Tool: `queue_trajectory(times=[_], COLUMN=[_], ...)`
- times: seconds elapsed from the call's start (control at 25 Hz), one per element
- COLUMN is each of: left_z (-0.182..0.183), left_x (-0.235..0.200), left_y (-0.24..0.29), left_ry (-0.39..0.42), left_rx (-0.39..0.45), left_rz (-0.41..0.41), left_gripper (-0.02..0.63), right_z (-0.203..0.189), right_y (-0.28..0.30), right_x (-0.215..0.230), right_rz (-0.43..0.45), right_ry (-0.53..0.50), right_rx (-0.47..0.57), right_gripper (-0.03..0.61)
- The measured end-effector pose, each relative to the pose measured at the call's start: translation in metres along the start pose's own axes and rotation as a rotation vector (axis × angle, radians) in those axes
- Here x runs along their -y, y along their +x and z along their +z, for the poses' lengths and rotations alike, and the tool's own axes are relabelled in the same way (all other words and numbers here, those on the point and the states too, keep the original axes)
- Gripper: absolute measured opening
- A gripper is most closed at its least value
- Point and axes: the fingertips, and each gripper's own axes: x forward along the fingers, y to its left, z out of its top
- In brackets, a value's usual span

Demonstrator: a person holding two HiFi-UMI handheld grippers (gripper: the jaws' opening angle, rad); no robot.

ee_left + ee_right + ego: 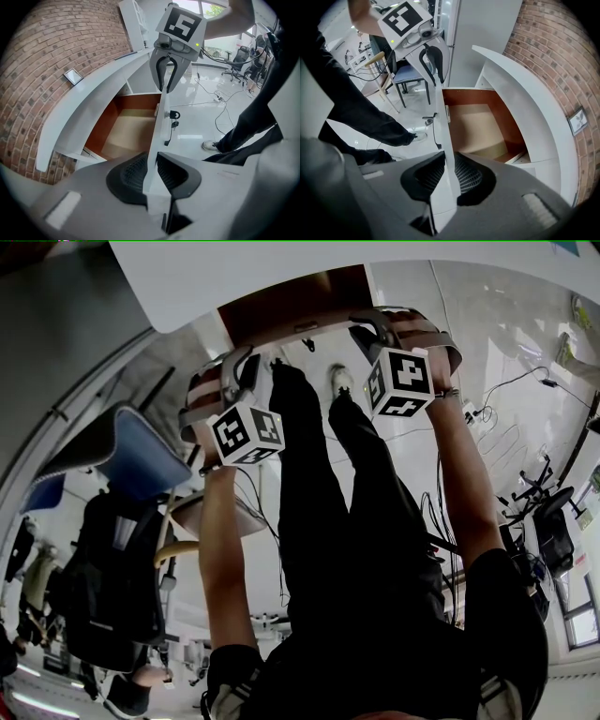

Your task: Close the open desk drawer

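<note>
The desk drawer [126, 133] stands pulled out under the white desk top [89, 101], showing its brown inside [476, 124]. Its white front panel [159, 126] runs upright between the jaws of both grippers. My left gripper [152, 171] is shut on the panel's top edge at one end. At the other end my right gripper [449, 171] is shut on the same edge [443, 126]. Each gripper shows in the other's view, the right gripper [165, 77] and the left gripper [432, 61]. A key [174, 115] hangs in the panel's lock. In the head view both grippers [239, 371] [370, 334] sit at the drawer [291, 310].
A brick wall [51, 51] rises behind the desk. The person's dark-trousered legs [347, 484] stand right in front of the drawer. A blue chair [141, 451] stands at the left, and cables [220, 101] trail over the glossy white floor. Office chairs [239, 58] stand farther off.
</note>
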Motion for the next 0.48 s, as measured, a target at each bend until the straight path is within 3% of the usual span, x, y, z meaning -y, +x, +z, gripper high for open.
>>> queue_trajectory(times=[0.48], left_z=[0.014], left_x=[-0.027], left_y=[0.011], left_ry=[-0.041], left_rx=[-0.008], left_rz=[0.077], left_gripper=[0.089], right_z=[-0.008], right_y=[0.002], right_x=[0.033], right_rz=[-0.075], right_ry=[0.006], right_rx=[-0.004], right_gripper=[0.074])
